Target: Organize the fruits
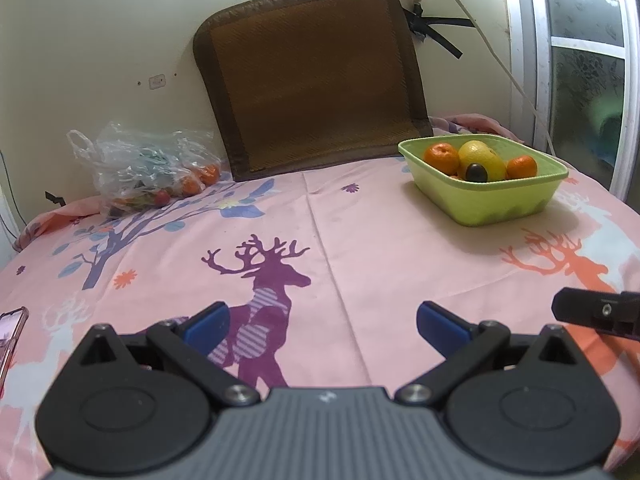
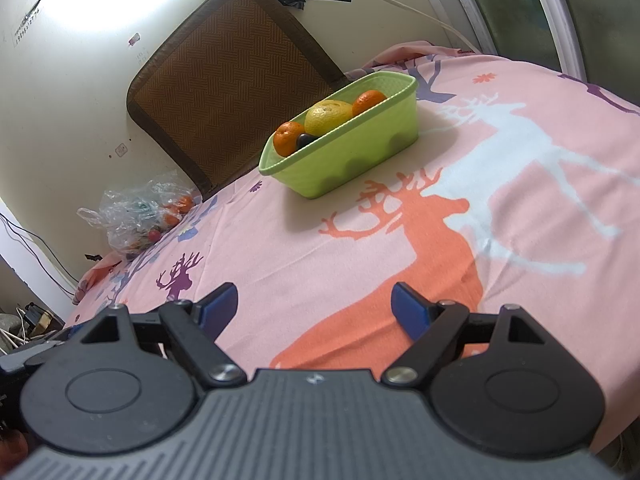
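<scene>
While fruit is piled in the basket (image 1: 480, 204) on the table (image 1: 360, 240), both grippers (image 1: 322, 320) (image 2: 314, 304) are held above it, jaws wide open and empty.

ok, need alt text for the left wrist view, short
An open left gripper hovers empty over a pink deer-print cloth. Far right sits a light green plastic basket holding two oranges, a yellow citrus and a dark plum; far left, against the wall, lies a clear plastic bag of fruit.
</scene>
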`<action>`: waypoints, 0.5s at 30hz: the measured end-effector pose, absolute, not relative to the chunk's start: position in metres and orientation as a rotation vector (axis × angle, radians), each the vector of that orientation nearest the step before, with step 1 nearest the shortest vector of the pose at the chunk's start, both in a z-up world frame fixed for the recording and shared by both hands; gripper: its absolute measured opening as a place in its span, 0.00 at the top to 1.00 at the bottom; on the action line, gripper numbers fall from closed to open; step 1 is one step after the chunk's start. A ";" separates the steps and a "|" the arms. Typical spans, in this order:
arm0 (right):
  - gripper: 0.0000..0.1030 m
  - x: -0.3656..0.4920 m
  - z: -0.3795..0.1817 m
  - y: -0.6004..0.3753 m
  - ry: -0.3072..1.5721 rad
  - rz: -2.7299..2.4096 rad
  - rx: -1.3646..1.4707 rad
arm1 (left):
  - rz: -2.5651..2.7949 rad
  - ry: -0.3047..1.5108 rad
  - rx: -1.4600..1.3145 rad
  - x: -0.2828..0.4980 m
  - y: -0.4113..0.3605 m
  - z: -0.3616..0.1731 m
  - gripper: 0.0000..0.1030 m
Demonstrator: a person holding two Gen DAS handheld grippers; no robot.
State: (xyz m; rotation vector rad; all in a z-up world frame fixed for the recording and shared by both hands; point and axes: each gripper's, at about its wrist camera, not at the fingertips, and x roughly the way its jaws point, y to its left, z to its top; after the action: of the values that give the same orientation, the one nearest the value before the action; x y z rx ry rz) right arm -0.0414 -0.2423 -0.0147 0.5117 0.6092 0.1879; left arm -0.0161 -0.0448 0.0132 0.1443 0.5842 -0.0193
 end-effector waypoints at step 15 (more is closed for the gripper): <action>0.17 -0.041 -0.015 -0.243 0.609 0.192 0.506 | -0.020 0.586 0.115 -0.016 -0.040 0.015 0.00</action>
State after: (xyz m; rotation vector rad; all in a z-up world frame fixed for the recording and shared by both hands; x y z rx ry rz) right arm -0.0408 -0.2432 -0.0150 0.5062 0.6093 0.1923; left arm -0.0165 -0.0403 0.0147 0.1154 0.5858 -0.0201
